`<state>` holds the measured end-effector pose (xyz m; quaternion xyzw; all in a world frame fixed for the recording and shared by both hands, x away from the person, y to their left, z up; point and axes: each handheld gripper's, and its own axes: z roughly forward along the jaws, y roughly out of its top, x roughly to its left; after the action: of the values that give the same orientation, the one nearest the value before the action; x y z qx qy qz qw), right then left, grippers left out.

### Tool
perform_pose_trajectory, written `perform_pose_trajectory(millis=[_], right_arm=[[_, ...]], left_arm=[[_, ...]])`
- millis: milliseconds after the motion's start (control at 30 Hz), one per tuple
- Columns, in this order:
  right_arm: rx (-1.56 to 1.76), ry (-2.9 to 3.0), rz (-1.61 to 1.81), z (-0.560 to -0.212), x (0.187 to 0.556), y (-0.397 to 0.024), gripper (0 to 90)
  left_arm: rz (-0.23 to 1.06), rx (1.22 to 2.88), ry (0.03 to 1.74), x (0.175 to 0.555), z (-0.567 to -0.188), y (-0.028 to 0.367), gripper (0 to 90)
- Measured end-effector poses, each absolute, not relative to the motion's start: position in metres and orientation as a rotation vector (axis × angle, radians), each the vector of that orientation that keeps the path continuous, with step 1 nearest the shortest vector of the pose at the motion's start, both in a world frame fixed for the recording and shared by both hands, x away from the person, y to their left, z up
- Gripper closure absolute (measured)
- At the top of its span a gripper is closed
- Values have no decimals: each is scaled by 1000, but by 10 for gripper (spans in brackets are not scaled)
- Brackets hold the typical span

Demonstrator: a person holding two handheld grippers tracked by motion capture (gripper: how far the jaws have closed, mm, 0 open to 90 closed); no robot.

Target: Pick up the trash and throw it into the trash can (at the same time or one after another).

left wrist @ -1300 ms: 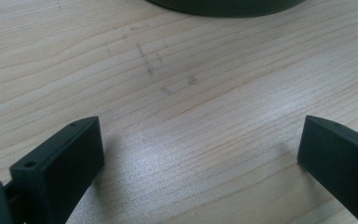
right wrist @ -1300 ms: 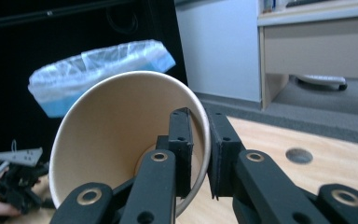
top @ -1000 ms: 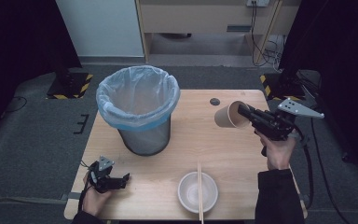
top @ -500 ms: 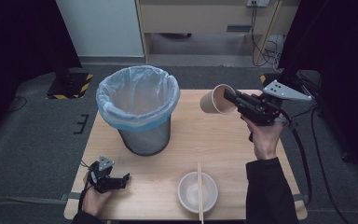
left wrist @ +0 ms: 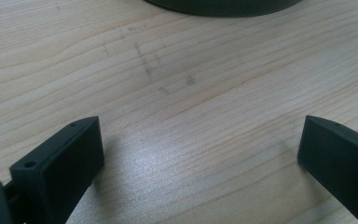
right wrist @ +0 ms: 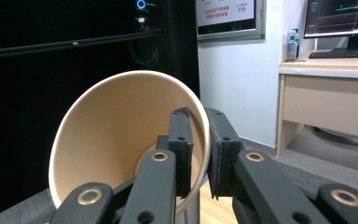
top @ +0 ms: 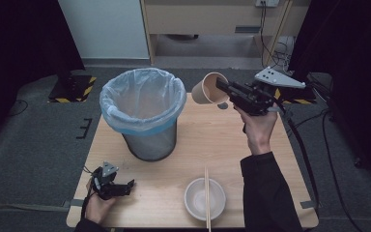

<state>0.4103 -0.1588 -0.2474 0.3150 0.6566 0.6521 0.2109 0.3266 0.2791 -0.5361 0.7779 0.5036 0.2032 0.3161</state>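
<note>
Right gripper [top: 221,86], jaws pinching the paper cup [top: 209,89] wall at upper centre, should clear the bin [top: 142,99] rim before releasing; left gripper [top: 128,185] jaws spread.

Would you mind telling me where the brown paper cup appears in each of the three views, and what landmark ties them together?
High view: the paper cup is upper centre, on its side above the table, right of the bin.
Left gripper view: not in it.
Right gripper view: the cup is centre left, its rim pinched between the jaws.
Shared landmark: the right gripper gripping the rim.
</note>
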Motion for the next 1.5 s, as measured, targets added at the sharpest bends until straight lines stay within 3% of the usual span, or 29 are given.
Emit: perform_pose_trajectory(millis=[667,1500], right_arm=[[846,1843,1798,-231,434,-104,821],[883,1885,1794,-252,460,-57,821]], left_arm=[[533,2050,1323,327,-536,279,0],[533,2050,1319,327,-536,279,0]])
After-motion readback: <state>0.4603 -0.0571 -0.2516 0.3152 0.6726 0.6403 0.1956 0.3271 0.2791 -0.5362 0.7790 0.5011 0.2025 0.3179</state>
